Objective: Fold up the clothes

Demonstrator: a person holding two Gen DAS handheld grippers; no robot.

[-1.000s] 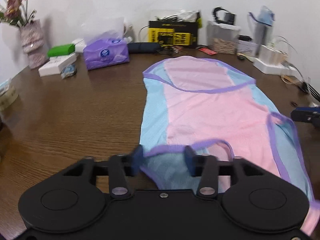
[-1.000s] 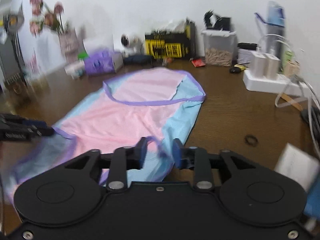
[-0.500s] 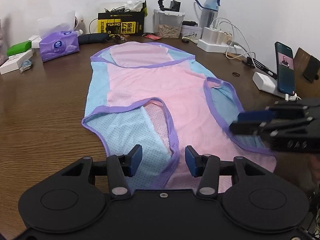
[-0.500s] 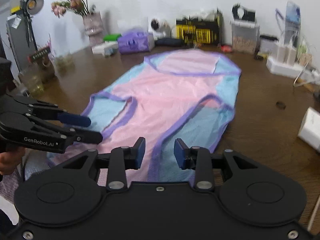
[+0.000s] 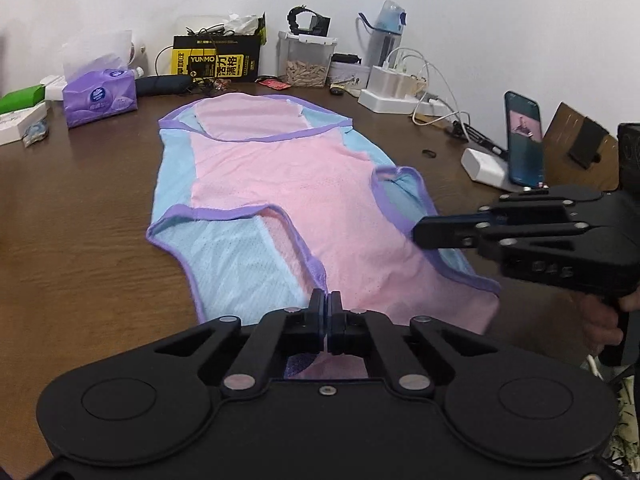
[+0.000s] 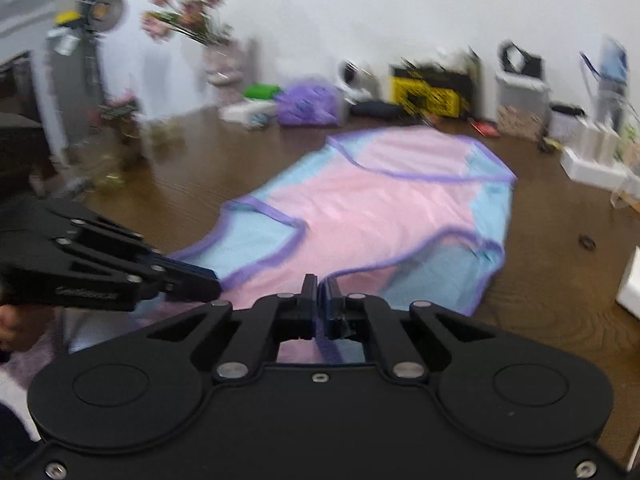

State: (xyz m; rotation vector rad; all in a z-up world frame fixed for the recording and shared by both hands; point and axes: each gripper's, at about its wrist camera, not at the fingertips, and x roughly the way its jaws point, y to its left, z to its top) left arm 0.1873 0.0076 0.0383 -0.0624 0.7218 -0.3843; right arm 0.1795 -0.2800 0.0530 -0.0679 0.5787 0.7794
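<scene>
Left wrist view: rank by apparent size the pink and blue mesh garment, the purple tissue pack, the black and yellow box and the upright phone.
1. Pink and blue mesh garment, by far.
2. Black and yellow box and purple tissue pack: look alike, unranked.
3. Upright phone, smallest, though nearer the camera.

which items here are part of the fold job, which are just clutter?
In play:
- pink and blue garment, flat on the table
- left gripper, shut on its near hem
- right gripper, shut on the hem too

Clutter along the back and right edge:
- tissue pack
- yellow and black box
- phone
- water bottle
</scene>
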